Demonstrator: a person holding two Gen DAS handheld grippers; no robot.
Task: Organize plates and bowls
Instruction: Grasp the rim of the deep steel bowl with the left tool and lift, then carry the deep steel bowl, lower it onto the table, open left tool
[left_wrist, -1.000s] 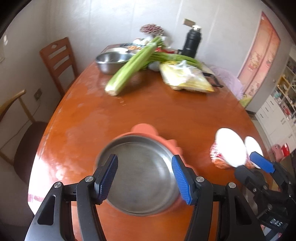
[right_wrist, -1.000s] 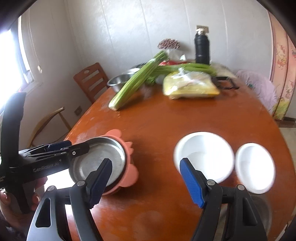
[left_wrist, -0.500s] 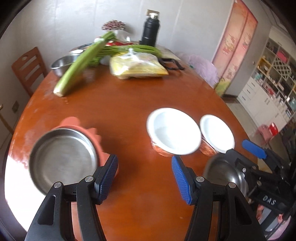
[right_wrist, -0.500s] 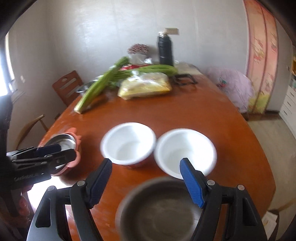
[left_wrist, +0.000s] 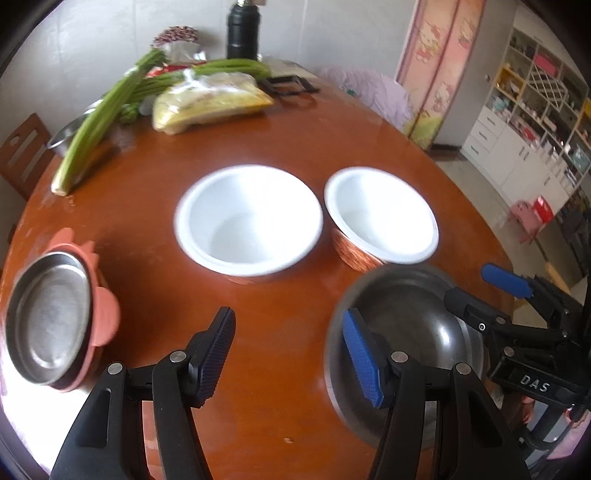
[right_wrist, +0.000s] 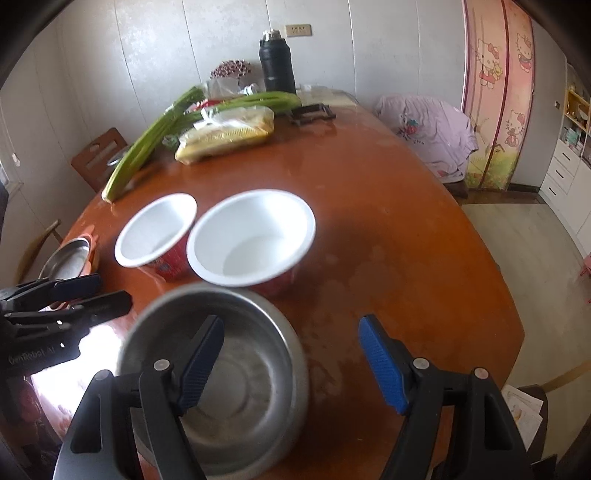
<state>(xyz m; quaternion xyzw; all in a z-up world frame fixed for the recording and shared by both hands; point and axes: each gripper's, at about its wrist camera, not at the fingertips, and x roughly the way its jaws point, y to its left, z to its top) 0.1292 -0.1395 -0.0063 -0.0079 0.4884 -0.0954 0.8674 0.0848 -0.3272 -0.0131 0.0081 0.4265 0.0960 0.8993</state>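
Observation:
On the brown table two white bowls with red sides, one and the other, stand side by side. In front of them, near the table's edge, sits a steel bowl. A steel plate in a pink holder rests at the left edge. My left gripper hovers open over bare table, just left of the steel bowl. The right gripper is open too, one finger above the steel bowl's inside and the other beyond its right rim.
At the far end lie celery stalks, a bag of yellow food, a black flask and a steel basin. A wooden chair stands on the left. A chair draped in pink cloth stands on the right.
Both grippers have swung right and a little lower, away from the steel plate in the pink holder. The white bowls and the steel bowl have come close in front. Jaw widths are unchanged.

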